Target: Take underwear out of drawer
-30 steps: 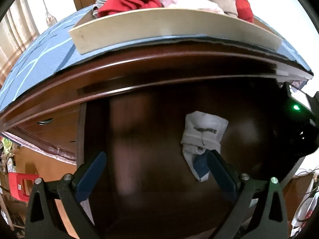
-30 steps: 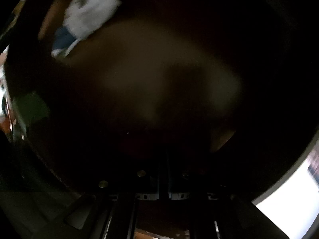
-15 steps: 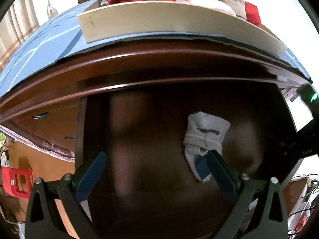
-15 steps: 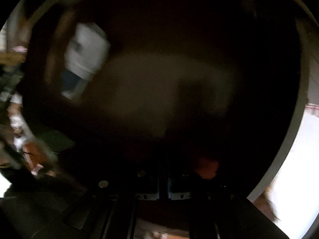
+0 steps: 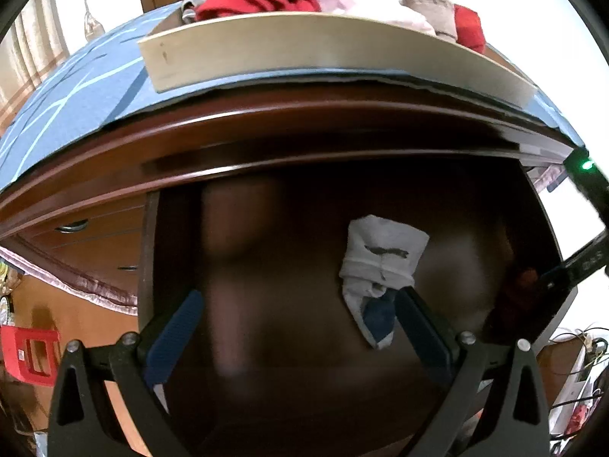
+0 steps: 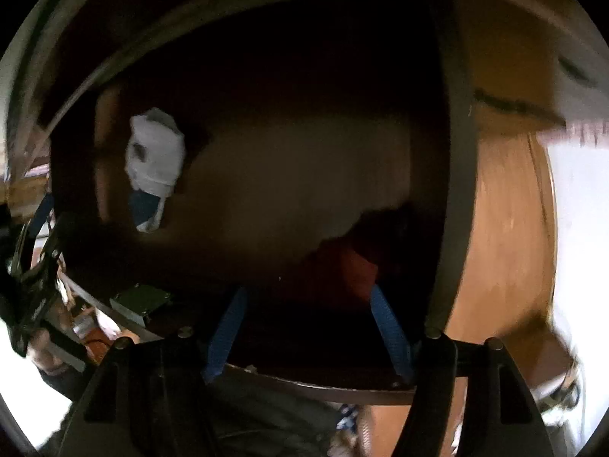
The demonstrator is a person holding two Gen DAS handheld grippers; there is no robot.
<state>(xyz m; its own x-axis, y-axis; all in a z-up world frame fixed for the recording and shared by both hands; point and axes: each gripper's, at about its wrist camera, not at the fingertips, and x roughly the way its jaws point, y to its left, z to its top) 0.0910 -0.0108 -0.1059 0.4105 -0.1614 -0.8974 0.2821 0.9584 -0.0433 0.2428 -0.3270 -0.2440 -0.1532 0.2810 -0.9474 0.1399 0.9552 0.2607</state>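
Observation:
A rolled grey-white underwear with a blue patch [image 5: 378, 266] lies on the floor of the open dark wooden drawer [image 5: 148, 266]. My left gripper [image 5: 298, 308] is open just above the drawer, its right fingertip next to the roll. In the right wrist view the same roll [image 6: 154, 163] lies at the far left. My right gripper [image 6: 306, 304] is open at the drawer's near right corner, over a dim red item [image 6: 357, 270] in the shadow. Its body shows at the right of the left wrist view [image 5: 582, 262].
A wooden tray [image 5: 304, 45] with red, pink and beige clothes stands on the blue-covered dresser top [image 5: 76, 95] above the drawer. A closed drawer with a handle [image 5: 70, 224] is to the left. A red stool [image 5: 30, 354] stands low left.
My right gripper has opened from shut and drawn back toward the drawer's front right corner. My left gripper has held nearly still beside the roll.

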